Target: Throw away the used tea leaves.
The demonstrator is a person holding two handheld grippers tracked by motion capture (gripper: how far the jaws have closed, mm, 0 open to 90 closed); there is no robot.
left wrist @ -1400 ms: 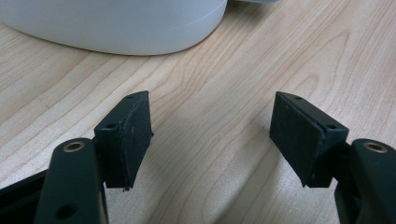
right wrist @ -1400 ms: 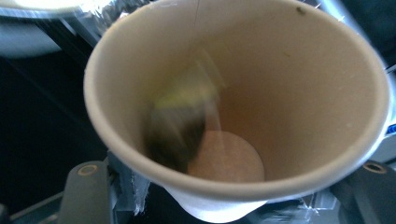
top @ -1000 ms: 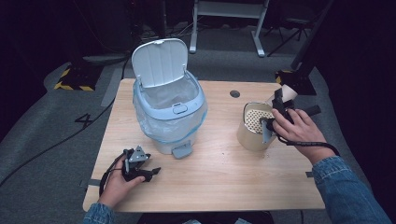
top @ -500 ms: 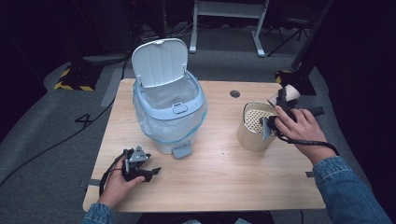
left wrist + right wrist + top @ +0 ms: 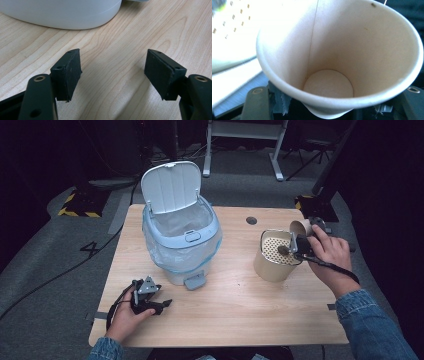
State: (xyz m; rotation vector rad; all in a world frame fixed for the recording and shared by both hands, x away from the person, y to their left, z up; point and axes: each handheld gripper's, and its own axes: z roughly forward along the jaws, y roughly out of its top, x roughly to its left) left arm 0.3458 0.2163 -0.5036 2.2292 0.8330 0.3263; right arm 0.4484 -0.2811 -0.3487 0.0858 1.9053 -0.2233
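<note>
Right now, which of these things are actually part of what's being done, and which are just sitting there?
In use:
- paper cup, gripped by the right tool
- perforated canister beside it
- open pedal bin, probably the cup's destination

Just sitting there:
- left tool, open, resting on the table
- floor cables

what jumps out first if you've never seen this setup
The pale blue pedal bin stands on the wooden table with its lid up and a plastic liner inside. At the table's right side the right claw holds an empty paper cup beside a perforated beige container.
</note>
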